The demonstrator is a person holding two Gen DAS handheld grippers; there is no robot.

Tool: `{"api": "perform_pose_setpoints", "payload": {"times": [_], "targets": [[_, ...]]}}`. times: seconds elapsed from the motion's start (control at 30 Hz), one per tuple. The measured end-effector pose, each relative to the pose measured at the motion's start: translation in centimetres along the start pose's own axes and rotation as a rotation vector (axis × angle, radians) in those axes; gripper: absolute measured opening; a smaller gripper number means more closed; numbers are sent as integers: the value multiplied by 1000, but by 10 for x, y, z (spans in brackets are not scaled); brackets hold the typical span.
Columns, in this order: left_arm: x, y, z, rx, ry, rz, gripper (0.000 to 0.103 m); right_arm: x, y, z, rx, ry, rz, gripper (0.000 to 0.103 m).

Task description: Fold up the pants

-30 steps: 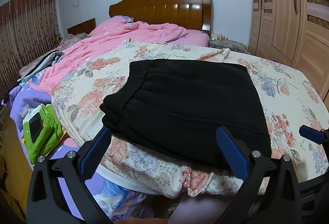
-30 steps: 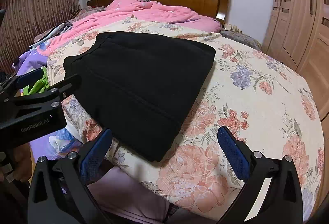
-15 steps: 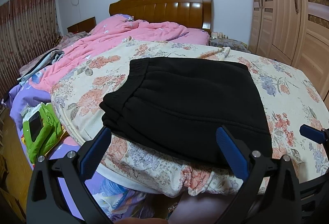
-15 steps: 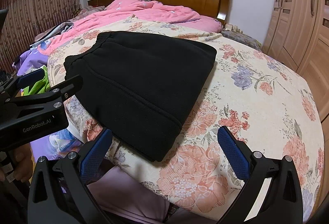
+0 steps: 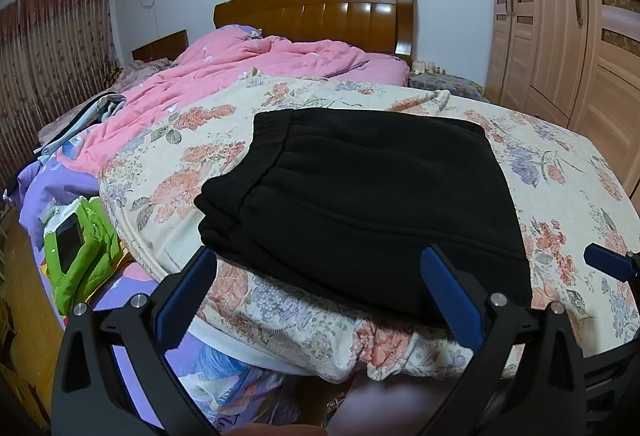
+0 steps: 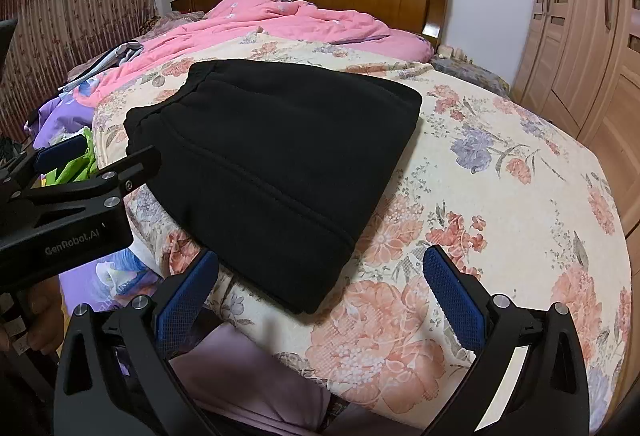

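Two claws hang at the foot of the bed, the left gripper (image 5: pixel 316 292) and right gripper (image 6: pixel 320 288) both spread wide and holding nothing. Just beyond them the black pants (image 6: pixel 276 156) lie folded into a thick pad on the floral quilt (image 6: pixel 500 196), waistband to the left. They look soft, fleecy, fairly light; I'd pinch the near folded edge or corners. Farther back a pink duvet (image 5: pixel 248 64) is heaped.

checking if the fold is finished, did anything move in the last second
Almost nothing changed. Nothing was taken hold of or let go. The black pants lie folded on the floral quilt as before; both the left hand-held gripper and the right hand-held gripper remain open and empty, short of the cloth.
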State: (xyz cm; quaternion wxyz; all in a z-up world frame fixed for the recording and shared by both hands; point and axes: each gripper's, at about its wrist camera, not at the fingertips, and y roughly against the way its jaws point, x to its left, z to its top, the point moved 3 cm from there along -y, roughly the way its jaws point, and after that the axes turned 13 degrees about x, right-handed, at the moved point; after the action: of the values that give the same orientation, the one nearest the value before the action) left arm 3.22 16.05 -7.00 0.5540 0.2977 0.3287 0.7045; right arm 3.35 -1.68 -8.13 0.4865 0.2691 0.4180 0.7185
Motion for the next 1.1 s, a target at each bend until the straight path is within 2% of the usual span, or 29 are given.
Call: {"api": "perform_pose_setpoints", "payload": {"times": [1.1], "targets": [[1, -1, 0, 7, 0, 3, 102, 1, -4, -3, 9, -1, 7, 99]]}}
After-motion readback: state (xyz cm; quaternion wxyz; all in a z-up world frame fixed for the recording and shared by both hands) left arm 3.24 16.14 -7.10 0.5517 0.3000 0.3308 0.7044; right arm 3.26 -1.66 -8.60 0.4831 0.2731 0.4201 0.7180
